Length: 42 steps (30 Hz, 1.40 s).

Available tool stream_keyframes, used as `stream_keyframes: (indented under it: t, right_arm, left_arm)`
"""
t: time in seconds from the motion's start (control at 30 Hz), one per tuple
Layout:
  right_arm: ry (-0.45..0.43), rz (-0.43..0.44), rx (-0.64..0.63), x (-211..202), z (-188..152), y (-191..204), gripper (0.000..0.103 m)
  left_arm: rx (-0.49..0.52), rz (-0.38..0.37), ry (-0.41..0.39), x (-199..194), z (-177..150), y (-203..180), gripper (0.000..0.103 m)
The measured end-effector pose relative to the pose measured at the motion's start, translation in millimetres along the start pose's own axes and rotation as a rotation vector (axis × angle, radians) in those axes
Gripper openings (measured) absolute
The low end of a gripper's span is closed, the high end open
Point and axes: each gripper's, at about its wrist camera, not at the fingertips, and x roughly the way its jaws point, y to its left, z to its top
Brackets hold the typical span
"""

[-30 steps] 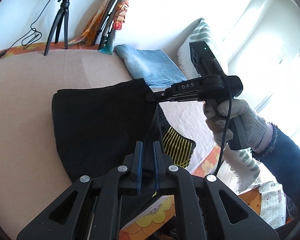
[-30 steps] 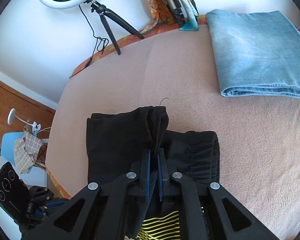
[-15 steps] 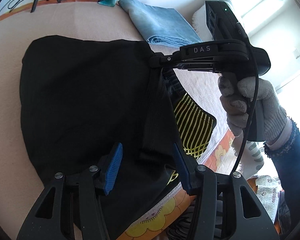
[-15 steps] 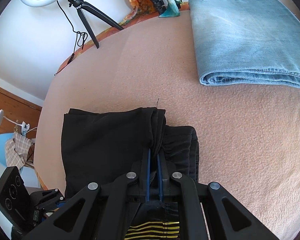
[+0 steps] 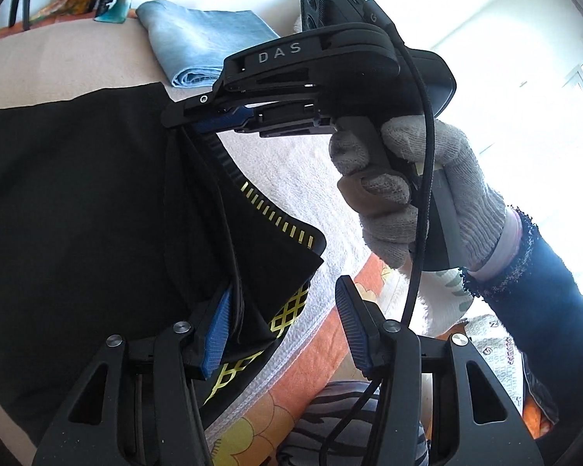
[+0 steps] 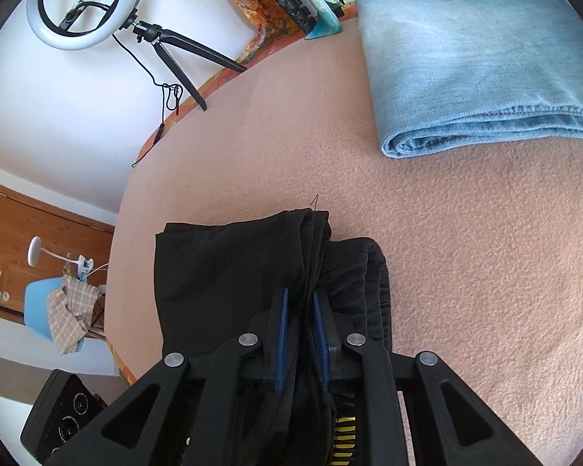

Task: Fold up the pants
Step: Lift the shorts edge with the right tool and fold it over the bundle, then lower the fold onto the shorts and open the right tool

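**Black pants pinched on the bed**

Pinkish-beige blanket covers the bed, with folded light-blue jeans well apart at its far side. Only the left view shows the gloved right hand. Black folded pants with yellow-striped trim lie at the near edge, long axis running away from the right gripper, clamped on their raised fold. Left gripper spread wide, fabric against one pad.

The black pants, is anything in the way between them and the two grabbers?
No, nothing visible is. The right gripper is pinched shut on the black pants. The left gripper is open, with a fold of the pants lying against one blue pad. The folded jeans lie apart, farther back.
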Motion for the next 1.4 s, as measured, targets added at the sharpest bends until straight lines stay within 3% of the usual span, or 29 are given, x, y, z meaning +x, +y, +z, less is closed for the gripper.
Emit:
stream_keyframes:
  t: [0.07,0.1,0.17,0.3,0.37,0.47,0.57,0.73,0.87,1.0,1.03,1.1,1.2,1.27,1.37,1.4]
  right_arm:
    - [0.018,0.022,0.004,-1,-4,2,0.05]
    - [0.026,0.039,0.009,-2,-7,4,0.055]
    - [0.046,0.057,0.005,-2,-13,8,0.059]
    - [0.105,0.008,-0.001,7,-27,17,0.059]
    - [0.126,-0.06,-0.027,12,-34,24,0.053]
    - [0.155,-0.208,-0.13,21,-43,36,0.031]
    - [0.17,-0.265,-0.153,16,-46,37,0.021]
    - [0.131,-0.37,-0.225,-13,-55,42,0.028]
    - [0.047,-0.371,-0.298,-30,-65,66,0.032]
    - [-0.028,-0.202,-0.416,-31,-81,107,0.039]
    - [-0.027,-0.19,-0.474,-26,-86,118,0.04]
    - [0.01,-0.204,-0.569,-8,-97,135,0.056]
    - [0.085,-0.235,-0.629,19,-106,145,0.059]
    - [0.115,-0.304,-0.664,31,-109,141,0.055]
    - [0.162,-0.423,-0.697,41,-116,135,0.018]
    - [0.162,-0.441,-0.685,37,-117,129,0.017]
  left_arm:
    - [0.015,0.01,-0.016,-11,-1,-1,0.051]
    - [0.02,0.004,-0.027,-19,-3,-1,0.051]
    - [0.023,0.006,-0.056,-33,-4,1,0.051]
    - [0.014,0.003,-0.089,-51,-5,4,0.051]
    - [0.03,0.035,-0.108,-60,-4,4,0.051]
    - [0.032,0.086,-0.126,-80,-9,15,0.051]
    - [0.003,0.125,-0.144,-96,-12,31,0.051]
    - [-0.052,0.154,-0.163,-105,-17,54,0.051]
    - [-0.064,0.183,-0.162,-102,-14,66,0.051]
    - [-0.072,0.187,-0.158,-99,-16,72,0.051]
    - [-0.077,0.19,-0.158,-99,-17,73,0.051]
    - [-0.082,0.193,-0.163,-102,-20,74,0.051]
    - [-0.097,0.196,-0.175,-107,-23,79,0.051]
    - [-0.111,0.198,-0.178,-110,-25,82,0.051]
    - [-0.114,0.204,-0.173,-111,-27,86,0.051]
    - [-0.113,0.206,-0.172,-111,-28,86,0.051]
